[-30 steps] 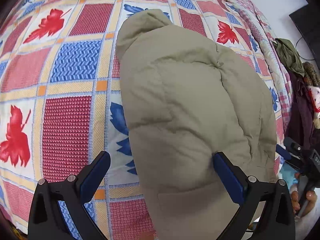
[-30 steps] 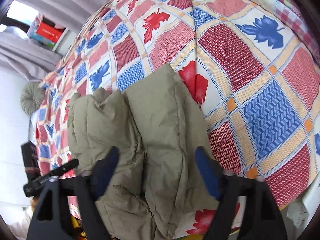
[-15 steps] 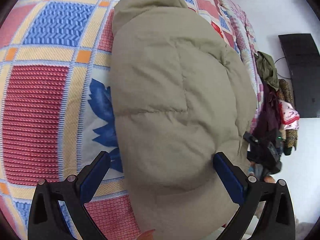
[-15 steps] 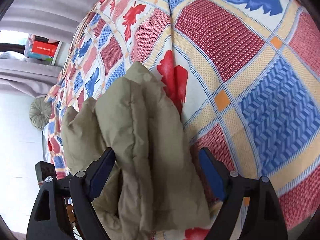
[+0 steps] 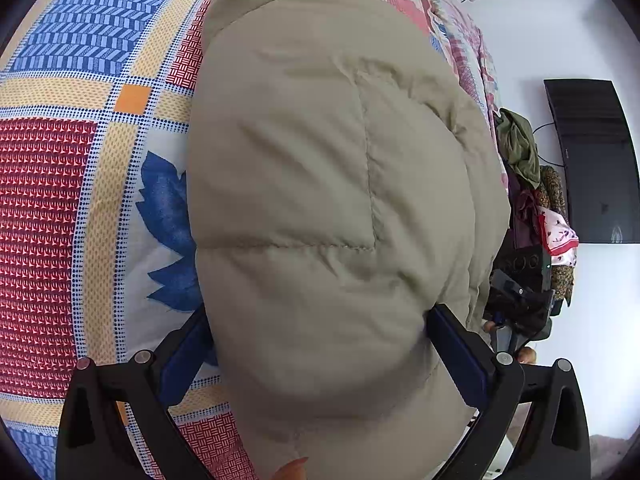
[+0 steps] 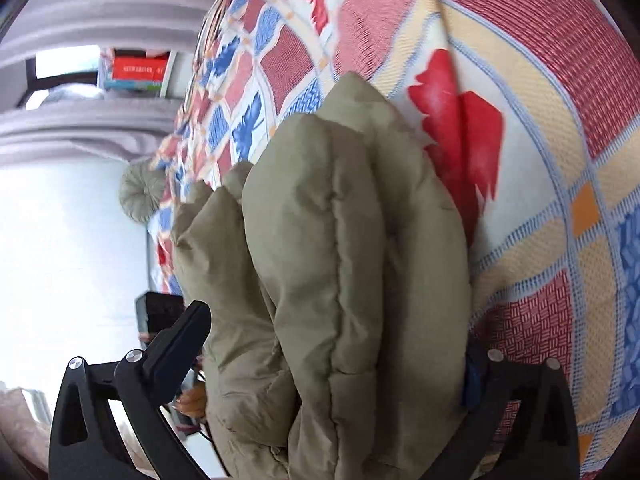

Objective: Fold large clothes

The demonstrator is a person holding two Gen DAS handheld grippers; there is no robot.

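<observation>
- Since a second ago, both views have dropped closer to the jacket [image 5: 328, 208], which now fills far more of each picture, and the bed's far edge has slid out of the left view.
- Folded into a thick khaki bundle, the puffy jacket lies on the patchwork bedspread [image 5: 80, 220], near the edge of the bed.
- Left gripper [image 5: 320, 352]: its blue-padded fingers [image 5: 456, 356] stand wide apart, one on each side of the jacket's near end. The padding bulges between them and meets the pads, but whether they squeeze it I cannot tell.
- Right gripper [image 6: 332, 356]: its jaws are opening, with the jacket's stacked folds [image 6: 340, 260] between them. The left finger [image 6: 176, 344] stands clear of the cloth; the right finger is mostly hidden behind the jacket's edge.
- A pile of clothes [image 5: 532, 200] sits beyond the bed beside a dark screen [image 5: 592, 160] on the white wall.
- A round cushion [image 6: 142, 190] lies past the bed's far end, under grey curtains [image 6: 100, 8].
</observation>
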